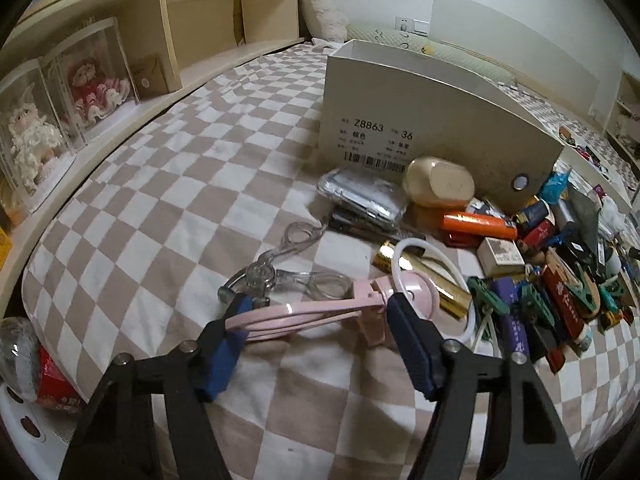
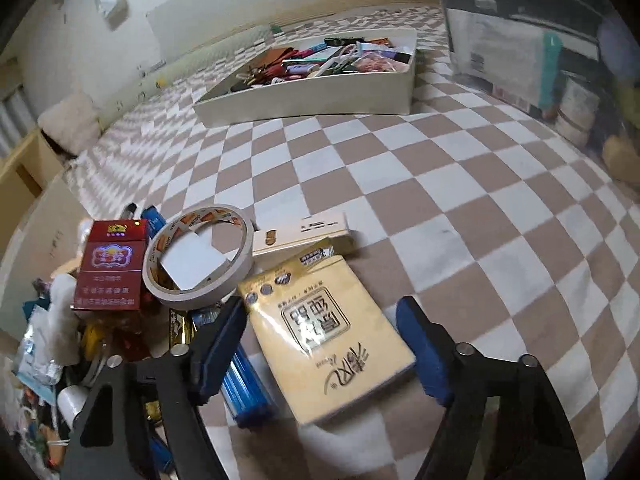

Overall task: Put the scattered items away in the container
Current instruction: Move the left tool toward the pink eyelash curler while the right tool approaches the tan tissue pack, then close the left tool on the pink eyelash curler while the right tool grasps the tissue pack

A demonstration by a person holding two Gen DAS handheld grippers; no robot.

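In the left wrist view my left gripper (image 1: pixel 316 308) is shut on a pink folding stand with a white ring (image 1: pixel 320 314), one blue pad at each end of it. A white shoe box (image 1: pixel 440 120) stands behind, and a heap of small items (image 1: pixel 540 272) lies to the right. In the right wrist view my right gripper (image 2: pixel 320 312) is closed around a yellow tissue pack (image 2: pixel 328 340) lying on the checked bedspread, pads against both sides. Farther back is a shallow white box (image 2: pixel 320 108) holding several items.
Clear plastic scissors-like tools (image 1: pixel 280 268), a gold tube (image 1: pixel 424 276) and an orange tube (image 1: pixel 476 224) lie by the stand. A tape roll (image 2: pixel 200 260), red cigarette pack (image 2: pixel 108 268), white carton (image 2: pixel 304 234) and blue pack (image 2: pixel 244 392) crowd the tissue pack. A wooden shelf with boxed dolls (image 1: pixel 96 80) lines the bed.
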